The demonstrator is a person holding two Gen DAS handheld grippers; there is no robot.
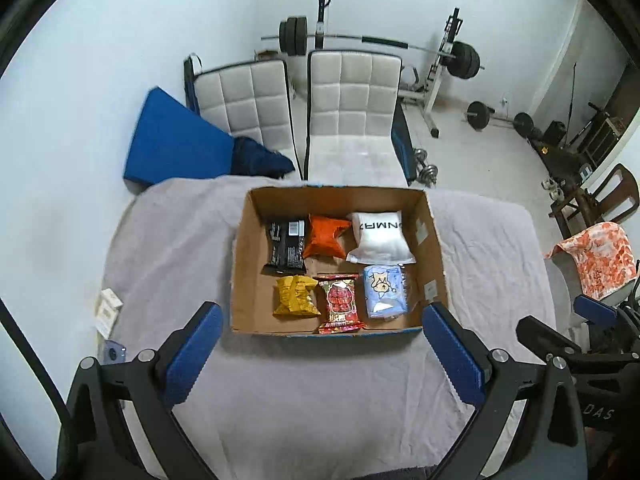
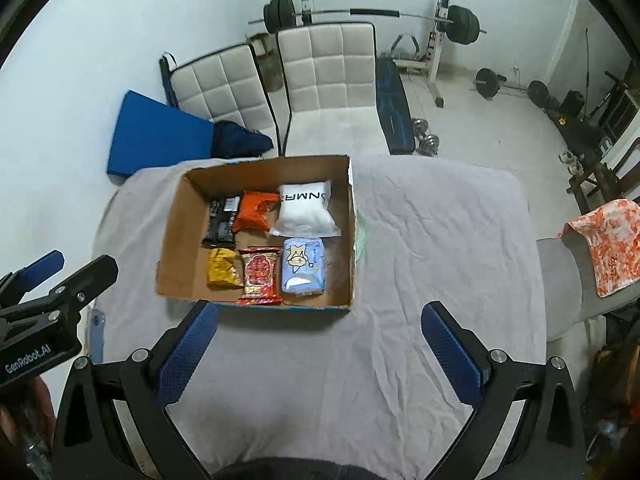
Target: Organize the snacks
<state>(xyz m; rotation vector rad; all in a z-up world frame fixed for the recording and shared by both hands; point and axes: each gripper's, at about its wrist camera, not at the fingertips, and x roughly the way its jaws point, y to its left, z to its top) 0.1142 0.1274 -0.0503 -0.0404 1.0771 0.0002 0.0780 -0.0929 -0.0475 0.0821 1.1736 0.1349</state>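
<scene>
A cardboard box (image 1: 244,268) (image 2: 176,240) sits on a table under a grey cloth. Two rows of snacks lie inside it. The back row has a black pack (image 1: 285,246), an orange pack (image 1: 326,236) and a white pack (image 1: 380,238). In front lie a yellow pack (image 1: 294,296), a red pack (image 1: 340,304) and a light blue pack (image 1: 385,290). My left gripper (image 1: 322,322) hovers open just before the box's near wall, holding nothing. My right gripper (image 2: 320,320) is open and empty too, near the box's front right corner.
Two white padded chairs (image 1: 348,96) stand behind the table, with a blue mat (image 1: 172,140) and a barbell rack (image 1: 440,60) beyond. A small white box (image 1: 107,308) lies at the table's left edge. A chair with an orange patterned towel (image 2: 608,244) is at right.
</scene>
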